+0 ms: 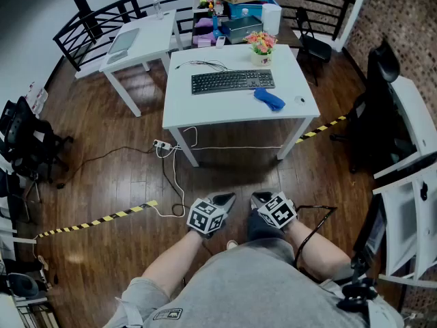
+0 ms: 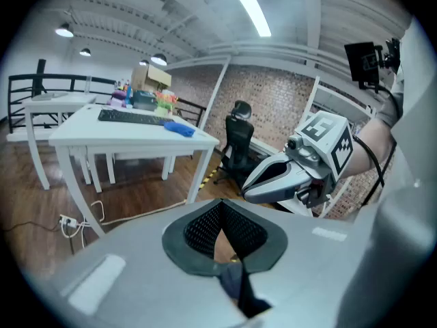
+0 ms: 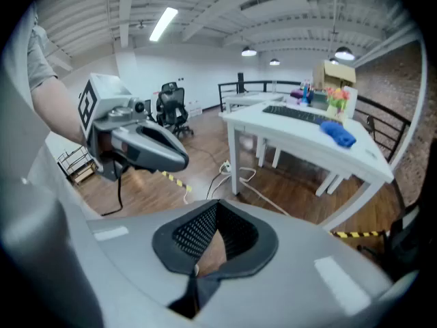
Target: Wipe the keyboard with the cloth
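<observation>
Standing well back from white rectangular desk (image 1: 205,111), nothing gripped.
Closed on air at left gripper (image 1: 220,202) and at right gripper (image 1: 262,201), side by side low over brown wooden floor (image 1: 123,176), close to the body. On the desk: crumpled blue cloth (image 1: 270,100) toward front right corner, just off right end of black keyboard (image 1: 233,81), well apart from both grippers.

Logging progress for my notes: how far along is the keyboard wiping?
Done: nothing yet; the cloth lies untouched on the table beside the keyboard. In hand: nothing; the left gripper and right gripper are shut, empty, held away from the table. Left: approach, pick up the cloth, wipe the keyboard.
</observation>
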Demonstrator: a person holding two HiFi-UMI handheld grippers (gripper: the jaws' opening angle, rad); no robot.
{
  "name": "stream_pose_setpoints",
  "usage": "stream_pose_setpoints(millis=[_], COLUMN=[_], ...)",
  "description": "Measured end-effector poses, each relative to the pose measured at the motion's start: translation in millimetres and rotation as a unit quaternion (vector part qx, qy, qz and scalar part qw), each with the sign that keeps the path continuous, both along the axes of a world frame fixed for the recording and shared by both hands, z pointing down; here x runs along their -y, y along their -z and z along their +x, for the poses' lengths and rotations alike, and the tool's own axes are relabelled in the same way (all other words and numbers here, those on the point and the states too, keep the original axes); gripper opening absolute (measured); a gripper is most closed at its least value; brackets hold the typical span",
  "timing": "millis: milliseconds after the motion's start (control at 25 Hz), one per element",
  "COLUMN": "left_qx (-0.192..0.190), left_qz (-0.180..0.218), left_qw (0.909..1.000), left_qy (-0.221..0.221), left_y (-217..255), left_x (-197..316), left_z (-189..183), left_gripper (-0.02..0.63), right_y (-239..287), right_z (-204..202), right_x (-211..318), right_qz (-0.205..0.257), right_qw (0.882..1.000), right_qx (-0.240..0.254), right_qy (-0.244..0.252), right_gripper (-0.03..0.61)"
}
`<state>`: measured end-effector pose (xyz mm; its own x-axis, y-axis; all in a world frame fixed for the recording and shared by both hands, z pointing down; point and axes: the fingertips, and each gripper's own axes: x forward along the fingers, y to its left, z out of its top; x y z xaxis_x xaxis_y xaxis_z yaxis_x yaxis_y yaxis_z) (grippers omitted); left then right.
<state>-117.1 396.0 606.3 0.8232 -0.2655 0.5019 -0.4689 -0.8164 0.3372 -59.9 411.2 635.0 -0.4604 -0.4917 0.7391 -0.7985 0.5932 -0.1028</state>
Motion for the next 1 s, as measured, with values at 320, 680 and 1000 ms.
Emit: stream_pose_setpoints(millis=[320,680,1000], left_qx=[-0.055,-0.043,-0.022], left_qz=[0.091,0.1,0.091], left_qw=[0.9939,0.9924,0.9927], left_qy=[0.028,0.058,0.076], left_y=[94,107,97], left_x=[102,207,286], left_z=[54,111,158], left_gripper=[-0.009,-0.009,-0.009], right_y=[117,136,122], right_z=[18,78,136], right_x=[112,220,304], right_qz=[0.149,0.165,0.153], right_qw=[0.988,0.984,0.986], right_qx=[0.036,0.057,0.059], right_qy=[-0.011,-0.017,-0.016], right_gripper=[0.005,0.005,0.005])
